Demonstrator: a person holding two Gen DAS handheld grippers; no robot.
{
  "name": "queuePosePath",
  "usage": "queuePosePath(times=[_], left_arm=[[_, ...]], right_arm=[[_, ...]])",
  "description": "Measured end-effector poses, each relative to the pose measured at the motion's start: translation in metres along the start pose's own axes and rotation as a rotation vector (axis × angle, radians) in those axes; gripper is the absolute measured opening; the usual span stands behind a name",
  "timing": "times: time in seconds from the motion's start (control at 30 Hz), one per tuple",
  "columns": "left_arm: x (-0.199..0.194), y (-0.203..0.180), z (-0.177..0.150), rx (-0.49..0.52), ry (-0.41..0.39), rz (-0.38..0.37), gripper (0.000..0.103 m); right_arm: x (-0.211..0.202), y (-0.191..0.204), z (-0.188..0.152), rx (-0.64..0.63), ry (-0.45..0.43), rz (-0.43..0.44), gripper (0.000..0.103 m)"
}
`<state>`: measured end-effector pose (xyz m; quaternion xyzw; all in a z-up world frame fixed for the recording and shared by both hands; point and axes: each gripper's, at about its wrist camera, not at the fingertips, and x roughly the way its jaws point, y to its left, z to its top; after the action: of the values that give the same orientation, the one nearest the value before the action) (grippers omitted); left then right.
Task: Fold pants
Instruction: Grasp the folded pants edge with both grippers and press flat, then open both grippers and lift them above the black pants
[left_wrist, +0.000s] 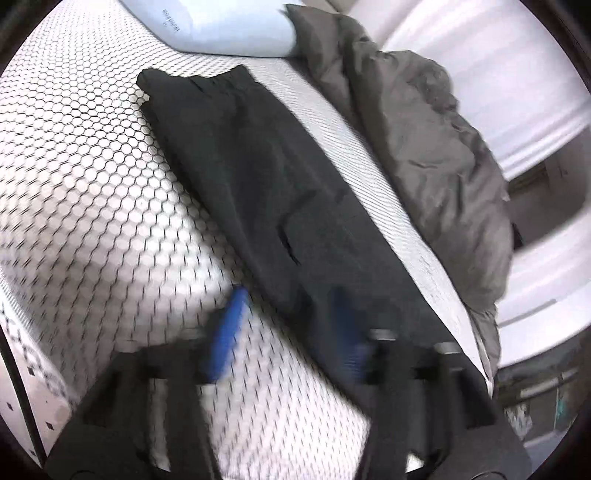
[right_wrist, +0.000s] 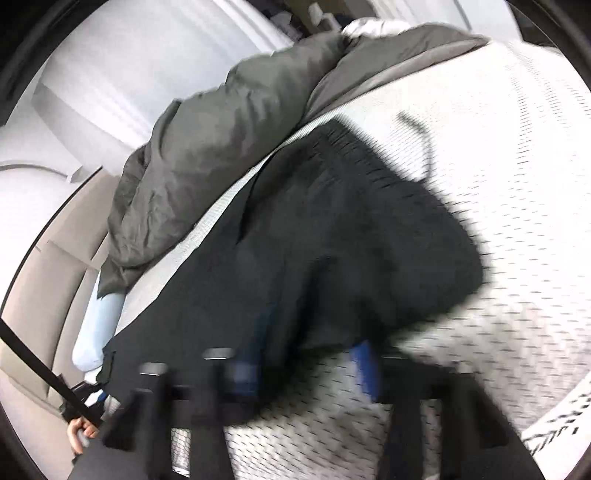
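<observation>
Black pants (left_wrist: 280, 192) lie lengthwise on a white honeycomb-patterned mattress (left_wrist: 92, 192), folded leg on leg, hems towards the pillow. My left gripper (left_wrist: 288, 325) is open, its blue fingers (left_wrist: 227, 332) astride the near left edge of the pants, one finger over the mattress and one over the cloth. In the right wrist view the pants (right_wrist: 332, 229) are bunched at the waist end, with a drawstring (right_wrist: 424, 140) trailing. My right gripper (right_wrist: 314, 358) is open, its blue fingers (right_wrist: 364, 365) at the bunched edge. Both views are motion-blurred.
A grey duvet (left_wrist: 424, 155) is heaped along the far side of the bed, also in the right wrist view (right_wrist: 229, 122). A pale blue pillow (left_wrist: 229, 26) lies at the head end. A white wall and a floor lie beyond.
</observation>
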<state>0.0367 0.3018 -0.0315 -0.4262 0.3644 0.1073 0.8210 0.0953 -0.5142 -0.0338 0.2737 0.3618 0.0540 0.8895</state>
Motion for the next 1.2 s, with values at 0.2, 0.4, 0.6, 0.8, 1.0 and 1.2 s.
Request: queuePosePath(times=[0.2, 0.4, 0.6, 0.8, 1.0, 1.2], left_arm=[[-0.036, -0.045, -0.029, 0.153, -0.037, -0.076, 0.098], [-0.005, -0.111, -0.06, 0.31, 0.044, -0.161, 0.102], [0.063, -0.144, -0.094, 0.444, 0.156, -0.103, 0.102], [0.077, -0.135, -0.094, 0.48, 0.154, -0.052, 0.102], [0.079, -0.129, -0.083, 0.444, 0.154, -0.063, 0.102], [0.104, -0.151, -0.089, 0.529, 0.13, 0.023, 0.102]], right_arm=[[-0.039, -0.066, 0.01, 0.166, -0.091, 0.028, 0.076], [-0.023, -0.082, 0.023, 0.234, -0.079, 0.105, 0.037], [-0.038, -0.063, 0.015, 0.059, -0.11, 0.003, 0.015], [-0.024, -0.069, 0.015, -0.105, 0.004, -0.103, 0.044], [-0.056, -0.032, 0.063, -0.197, -0.124, -0.151, 0.088], [0.032, 0.012, 0.135, -0.27, -0.002, -0.126, 0.088]])
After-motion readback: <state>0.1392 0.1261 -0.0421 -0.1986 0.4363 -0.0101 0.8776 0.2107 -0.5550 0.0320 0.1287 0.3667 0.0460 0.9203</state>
